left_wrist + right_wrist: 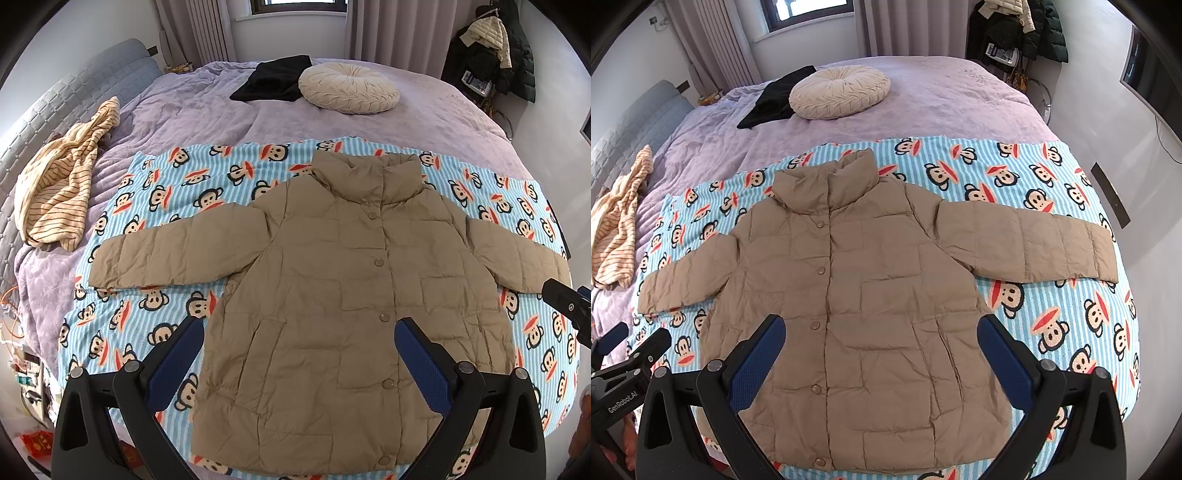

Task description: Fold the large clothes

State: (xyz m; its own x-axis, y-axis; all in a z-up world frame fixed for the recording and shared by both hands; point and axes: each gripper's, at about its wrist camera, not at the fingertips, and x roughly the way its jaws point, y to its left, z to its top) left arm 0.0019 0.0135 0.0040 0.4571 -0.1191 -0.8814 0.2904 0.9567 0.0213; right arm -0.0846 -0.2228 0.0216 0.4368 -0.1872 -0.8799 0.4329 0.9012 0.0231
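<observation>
A tan puffer jacket (332,288) (857,295) lies flat and buttoned, front up, on a blue striped monkey-print blanket (177,184) (1034,177), both sleeves spread sideways. My left gripper (299,332) hovers open above the jacket's lower left half, its blue-padded fingers (177,365) wide apart and holding nothing. My right gripper (881,328) hovers open above the lower right half, empty too. Each gripper shows at the edge of the other's view: the right one (569,306), the left one (628,354).
The blanket covers a purple bedspread (184,107) (942,96). A striped yellow garment (62,184) (617,229) lies at the left, a cream round cushion (349,86) (840,90) and black cloth (277,79) at the far side. Coats (495,51) hang at the back right.
</observation>
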